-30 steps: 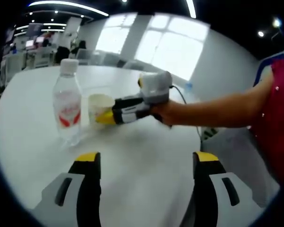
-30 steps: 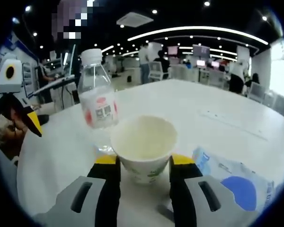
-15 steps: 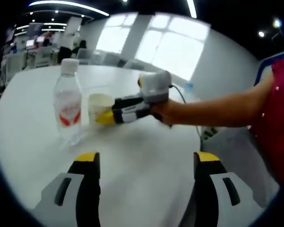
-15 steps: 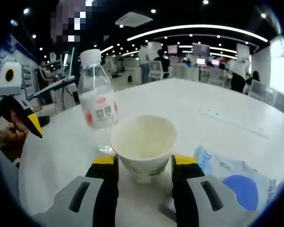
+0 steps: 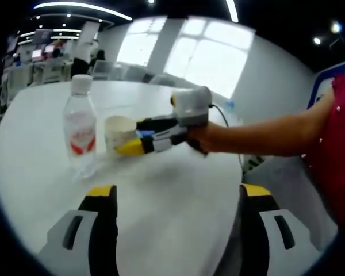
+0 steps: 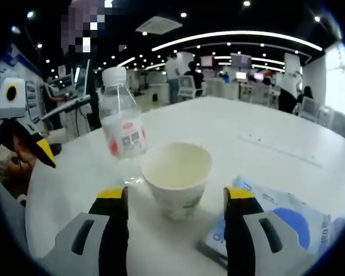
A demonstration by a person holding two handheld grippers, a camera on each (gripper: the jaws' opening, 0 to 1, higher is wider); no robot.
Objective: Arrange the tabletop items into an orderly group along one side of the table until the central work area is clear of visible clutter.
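Right gripper [image 6: 175,195], seen in the right gripper view as two black, yellow-tipped jaws rising from the bottom of the frame, stands open with the jaws spread wide of a small white paper cup [image 6: 176,178] at frame centre; a gap shows on each side of the cup, so neither jaw touches it. Clear plastic water bottle with a white cap and a red-and-white label [image 6: 122,133] stands upright just beside the cup, up and to its left in the frame. Flat white-and-blue plastic packet [image 6: 279,221] lies on the round white table [image 6: 264,146] at lower right, beside the right-hand jaw. At the left edge of this view the yellow tip of the left gripper [image 6: 43,150] enters the frame. In the left gripper view the left gripper [image 5: 177,192] shows its own two yellow-tipped jaws wide apart at the bottom of the frame, holding nothing, over bare table surface [image 5: 172,190]. At centre left of that frame the water bottle [image 5: 80,127] stands upright with the paper cup [image 5: 120,131] just to its right, and the right gripper [image 5: 139,138], reaching in from the right on a person's bare forearm [image 5: 259,135], points its yellow tips at the cup. A red garment [image 5: 336,144] occupies the right edge. Desks, monitors and people of an open office lie beyond the table in the upper part of the right gripper view.
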